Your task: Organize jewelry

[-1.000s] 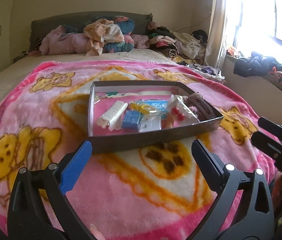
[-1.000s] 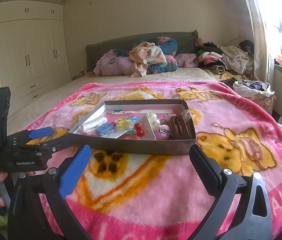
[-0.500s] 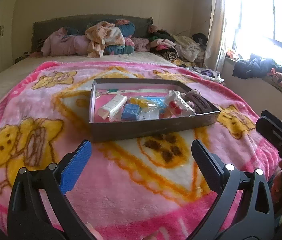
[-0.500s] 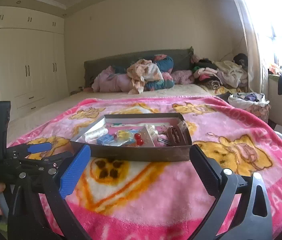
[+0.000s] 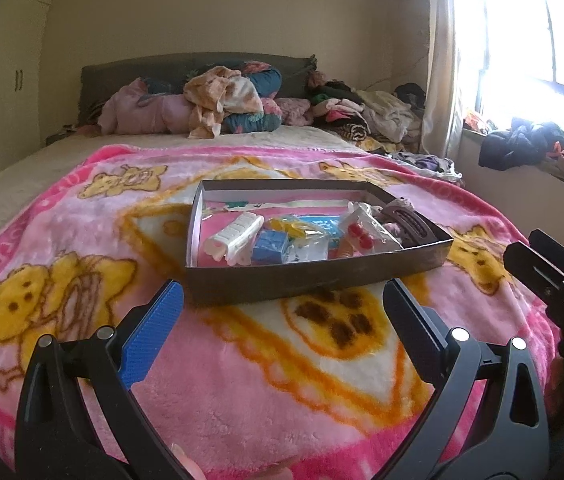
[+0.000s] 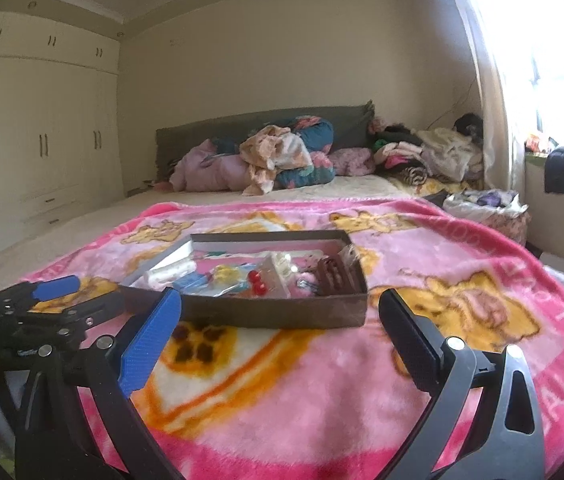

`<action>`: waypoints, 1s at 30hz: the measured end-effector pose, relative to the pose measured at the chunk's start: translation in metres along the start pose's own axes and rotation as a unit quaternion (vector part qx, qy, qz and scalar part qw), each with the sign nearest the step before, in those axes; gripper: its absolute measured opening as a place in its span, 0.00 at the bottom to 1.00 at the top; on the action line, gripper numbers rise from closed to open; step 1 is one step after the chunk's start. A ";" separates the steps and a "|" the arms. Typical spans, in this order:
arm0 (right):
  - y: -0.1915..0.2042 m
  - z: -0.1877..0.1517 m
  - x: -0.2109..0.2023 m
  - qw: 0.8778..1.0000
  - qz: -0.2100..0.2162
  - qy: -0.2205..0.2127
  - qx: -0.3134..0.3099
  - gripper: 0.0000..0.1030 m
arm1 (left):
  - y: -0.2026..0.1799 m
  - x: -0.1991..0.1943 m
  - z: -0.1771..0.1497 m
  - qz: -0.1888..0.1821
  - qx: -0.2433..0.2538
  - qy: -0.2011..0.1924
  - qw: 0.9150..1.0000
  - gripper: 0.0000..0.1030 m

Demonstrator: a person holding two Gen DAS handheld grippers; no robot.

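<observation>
Here's the shallow brown tray point(image 5: 314, 276) sitting on the pink blanket point(image 5: 242, 380) on the bed, and both tools hang short of it. From the left inside: a white ribbed clip point(image 5: 236, 236), a blue block point(image 5: 270, 246), crinkly clear packets point(image 5: 310, 246), red beads point(image 5: 360, 236), a dark hair claw point(image 5: 410, 224). All of it looks light, and the packets slippery, so pinch by an edge. Left gripper point(image 5: 282, 320): jaws wide, empty, touching nothing. Right gripper point(image 6: 282, 324): jaws wide, empty too.
</observation>
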State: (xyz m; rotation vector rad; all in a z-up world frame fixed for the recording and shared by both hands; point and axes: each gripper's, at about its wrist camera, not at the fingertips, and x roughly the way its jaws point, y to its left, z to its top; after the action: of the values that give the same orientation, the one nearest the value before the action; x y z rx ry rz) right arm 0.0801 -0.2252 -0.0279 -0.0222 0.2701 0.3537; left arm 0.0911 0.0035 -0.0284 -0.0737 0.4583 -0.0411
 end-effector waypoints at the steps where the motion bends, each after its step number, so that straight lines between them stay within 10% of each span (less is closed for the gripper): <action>1: 0.000 -0.001 0.001 1.000 -0.001 -0.003 -0.003 0.94 | 0.000 0.000 0.000 0.004 0.000 -0.004 1.000 0.89; 30: 0.000 -0.014 0.003 1.000 -0.008 -0.001 -0.011 0.94 | -0.003 -0.004 -0.005 0.029 0.002 -0.022 0.999 0.89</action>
State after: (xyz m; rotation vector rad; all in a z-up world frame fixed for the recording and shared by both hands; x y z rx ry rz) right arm 0.0788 -0.2255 -0.0422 -0.0448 0.2640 0.3403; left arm 0.0855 0.0004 -0.0312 -0.0571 0.4157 0.0161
